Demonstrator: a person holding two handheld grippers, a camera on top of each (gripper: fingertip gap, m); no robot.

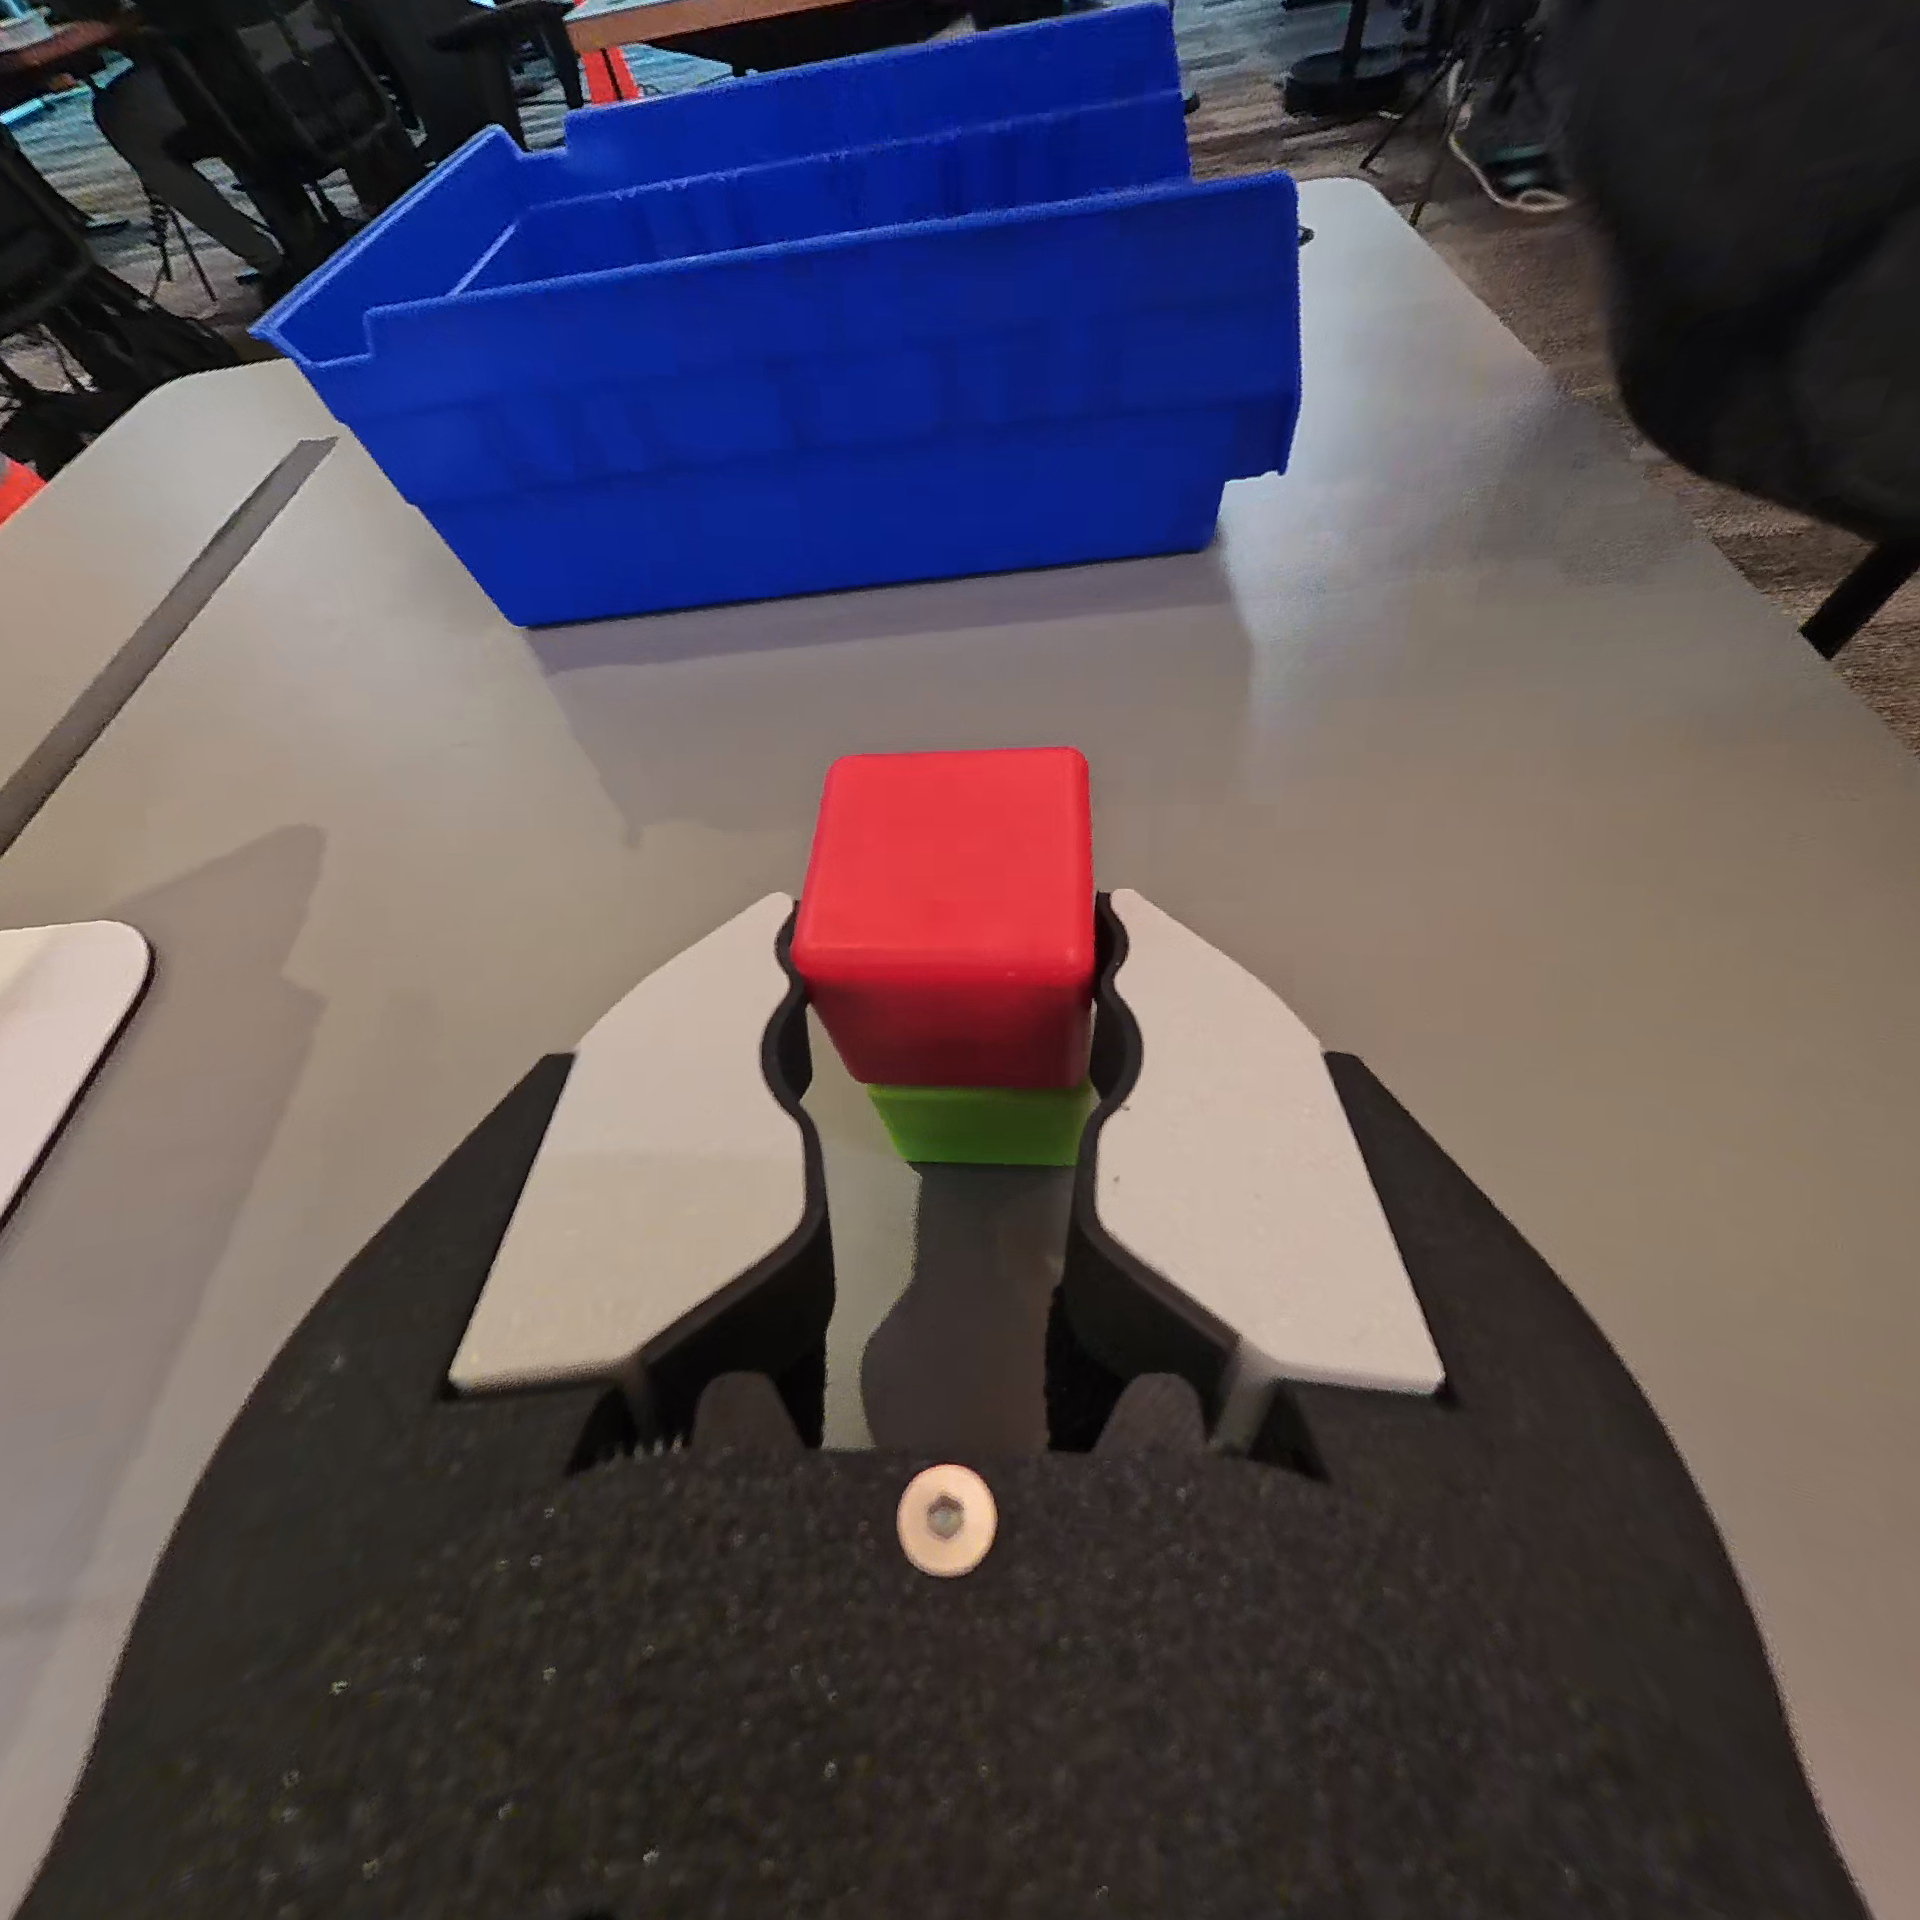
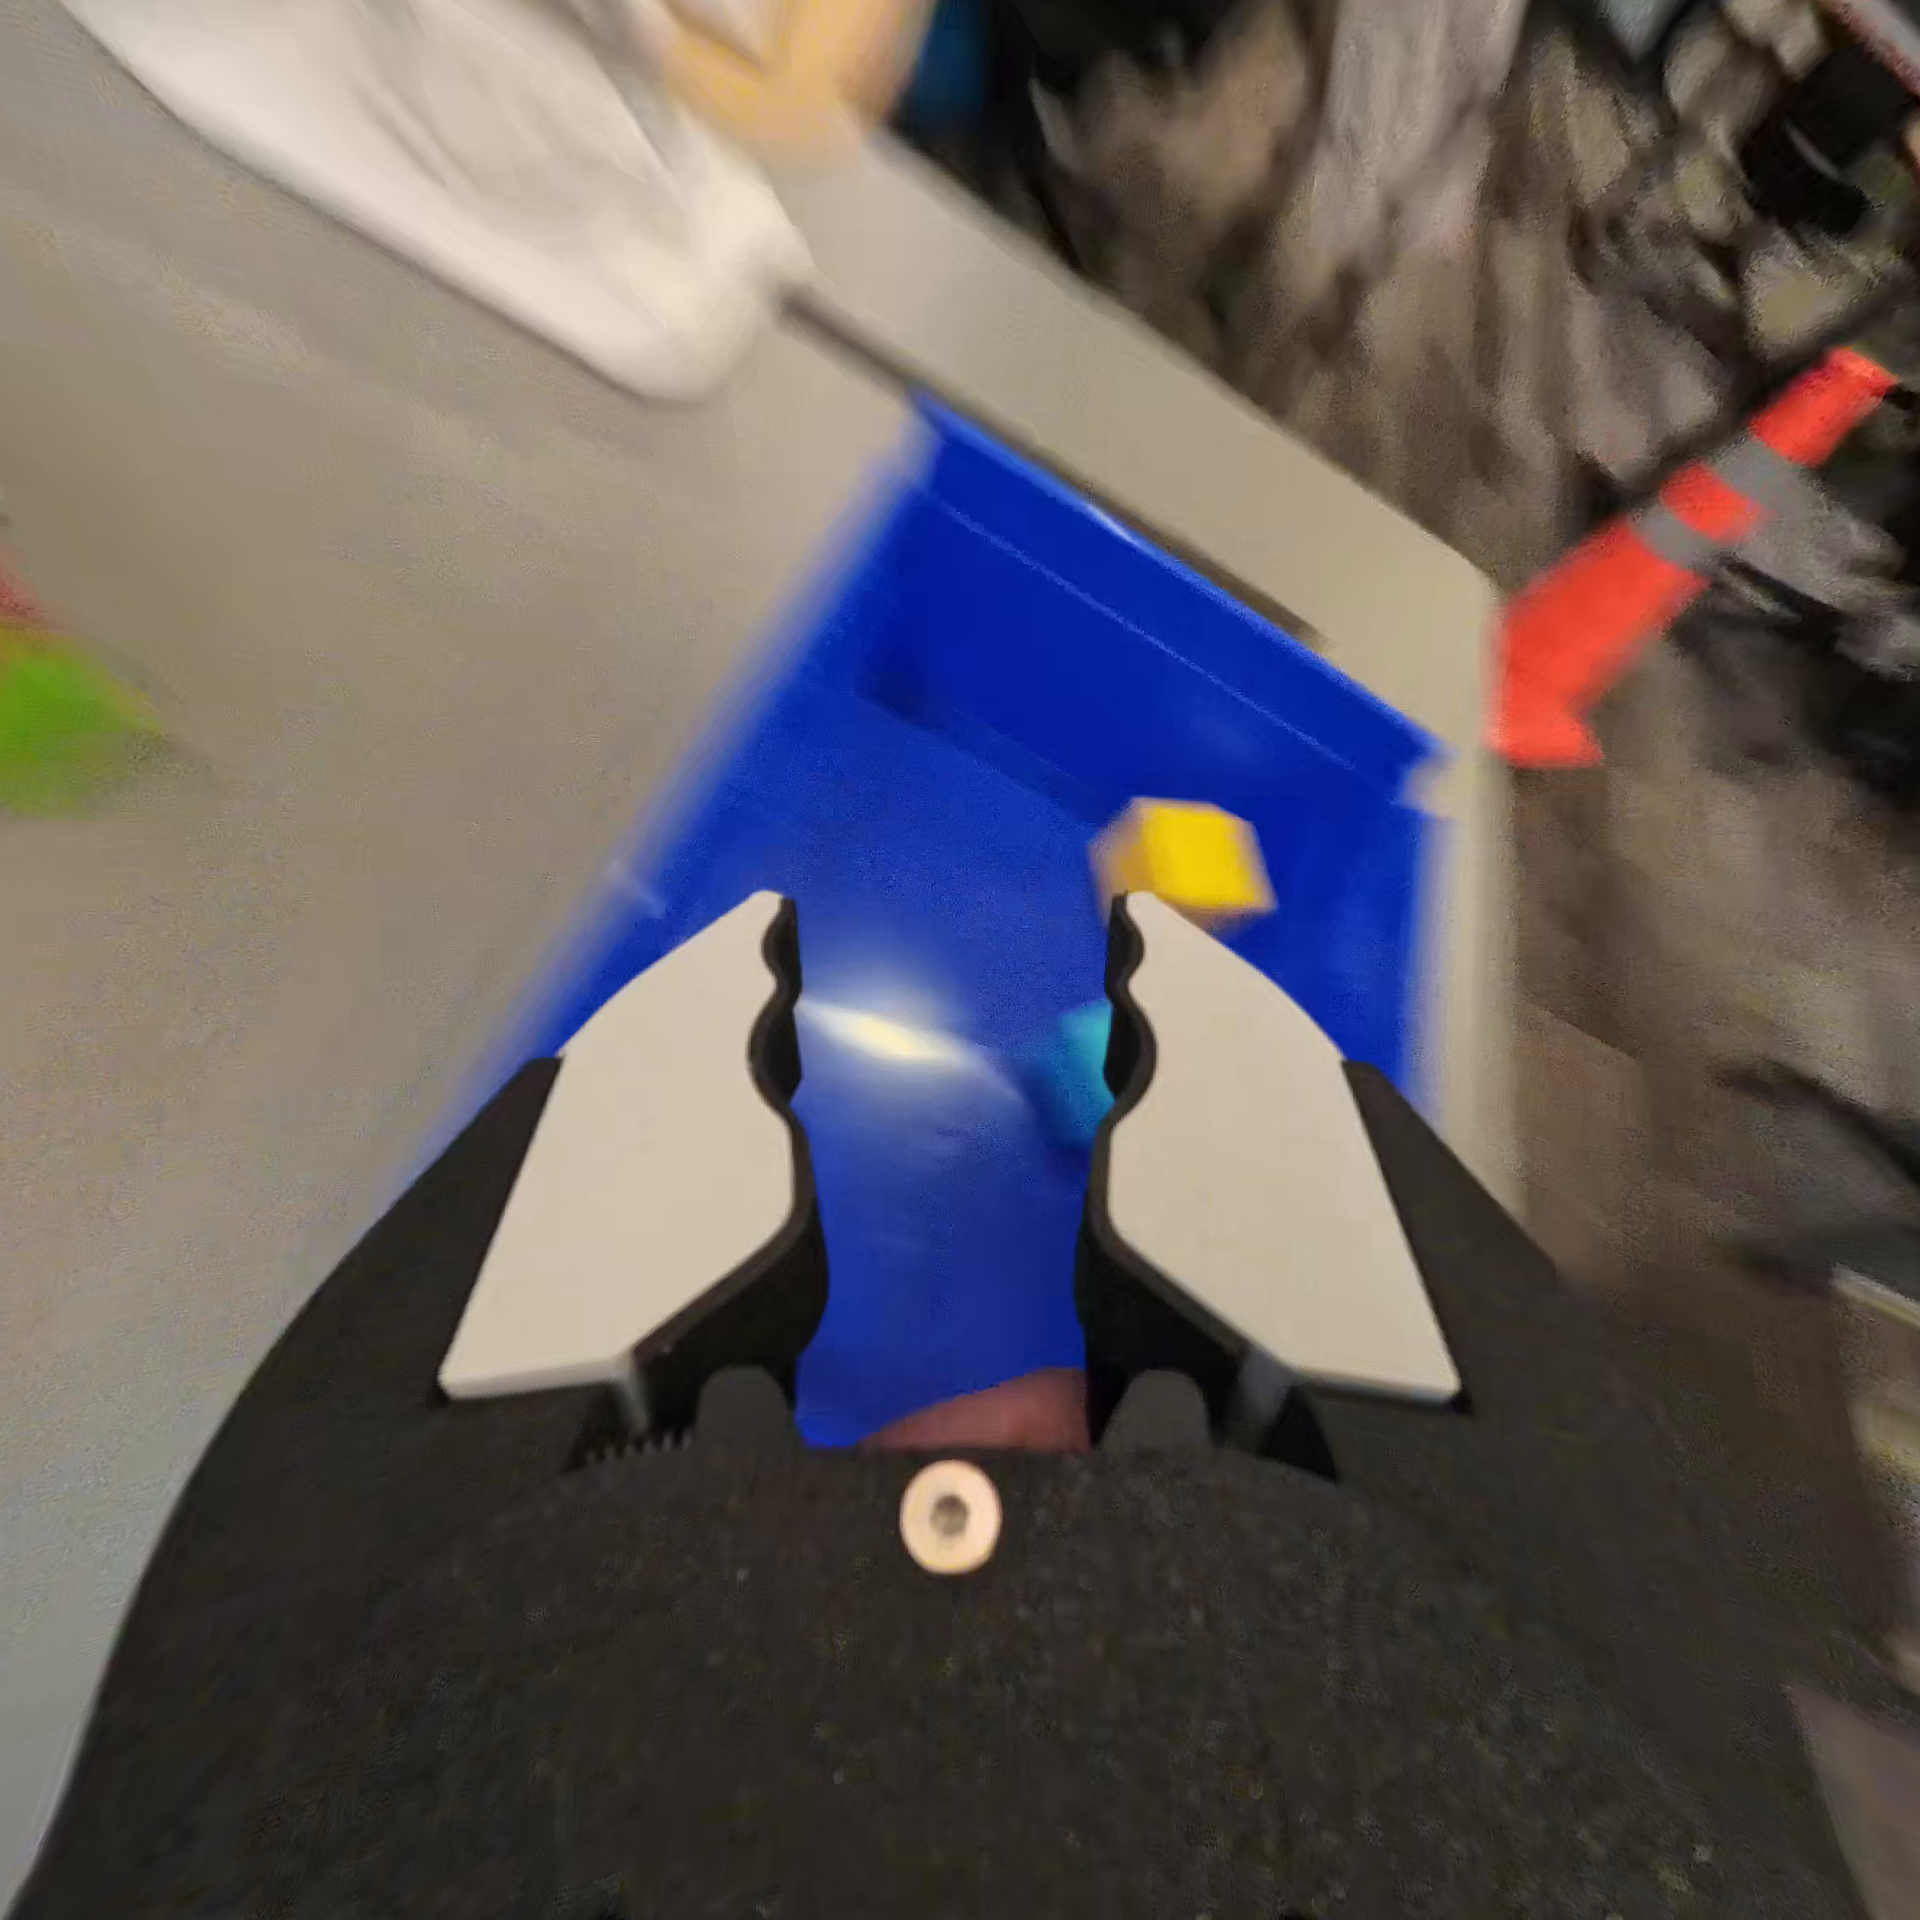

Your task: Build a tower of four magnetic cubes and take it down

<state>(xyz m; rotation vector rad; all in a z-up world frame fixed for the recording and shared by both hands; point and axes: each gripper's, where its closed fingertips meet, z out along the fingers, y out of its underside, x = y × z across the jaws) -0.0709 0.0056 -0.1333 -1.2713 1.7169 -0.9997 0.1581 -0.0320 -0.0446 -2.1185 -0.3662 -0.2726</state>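
Between your left gripper's (image 1: 945, 971) tips, the red cube (image 1: 948, 914) is sitting squarely, and you are clamping it: both black inner pads are pressing against its side faces. It is resting flush on top of the green cube (image 1: 982, 1122), which is standing on the grey table (image 1: 1351, 831). The fingers are closing on the red one only; whether they are also brushing the green one below cannot be told. Only these two cubes are forming the stack in this view.

Beyond the stack, the blue bin (image 1: 831, 436) is sitting on the table, well apart from the cubes, its long wall facing you. A white flat board (image 1: 52, 1029) is poking in at the left edge. A dark blurred mass is crowding the upper right corner; it cannot be identified.

Over on your right side, the picture is heavily smeared. Your right gripper (image 2: 948, 971) is hanging above the blue bin (image 2: 1039, 665) with its tips spread apart and gripping nothing. Inside the bin, a yellow cube (image 2: 1190, 857) is lying near the far end, just past the right-hand tip. A light blue cube (image 2: 1081, 1070) is peeking out beside that same finger, mostly hidden by it. At the left edge, a green blur (image 2: 62, 727) is showing on the table (image 2: 364, 623). An orange cone (image 2: 1631, 582) is standing on the floor past the table's edge.
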